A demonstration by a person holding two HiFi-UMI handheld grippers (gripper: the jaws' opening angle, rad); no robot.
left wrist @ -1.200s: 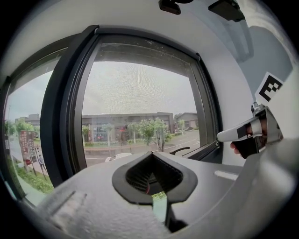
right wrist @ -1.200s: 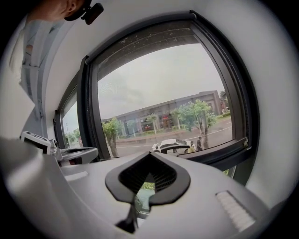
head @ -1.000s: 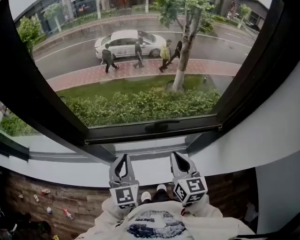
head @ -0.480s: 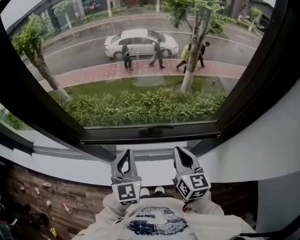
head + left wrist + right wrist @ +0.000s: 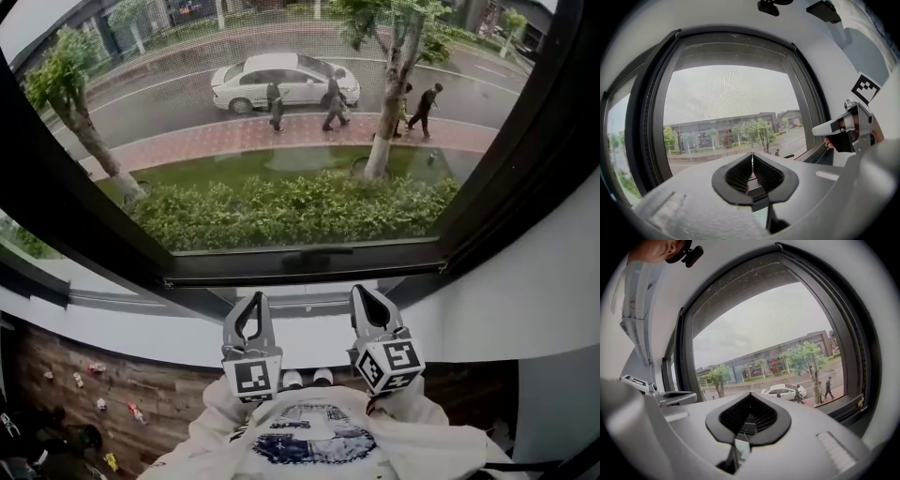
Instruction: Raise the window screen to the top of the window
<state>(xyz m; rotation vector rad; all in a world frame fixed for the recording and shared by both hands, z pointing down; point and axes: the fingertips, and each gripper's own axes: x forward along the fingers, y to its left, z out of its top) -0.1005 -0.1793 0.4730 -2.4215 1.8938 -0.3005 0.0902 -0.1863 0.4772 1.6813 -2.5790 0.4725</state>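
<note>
We hold both grippers low in front of our chest, side by side and a little apart, each pointing forward and close to level. Our left gripper (image 5: pixel 253 302) has its jaws pressed together with nothing between them, and our right gripper (image 5: pixel 366 294) is the same, its jaws closed and empty, its body angled slightly outward. The marker cubes (image 5: pixel 251 377) sit at the near ends of the grippers, just above our white sleeves (image 5: pixel 217 417), with our forearms drawn in close to our body.
</note>
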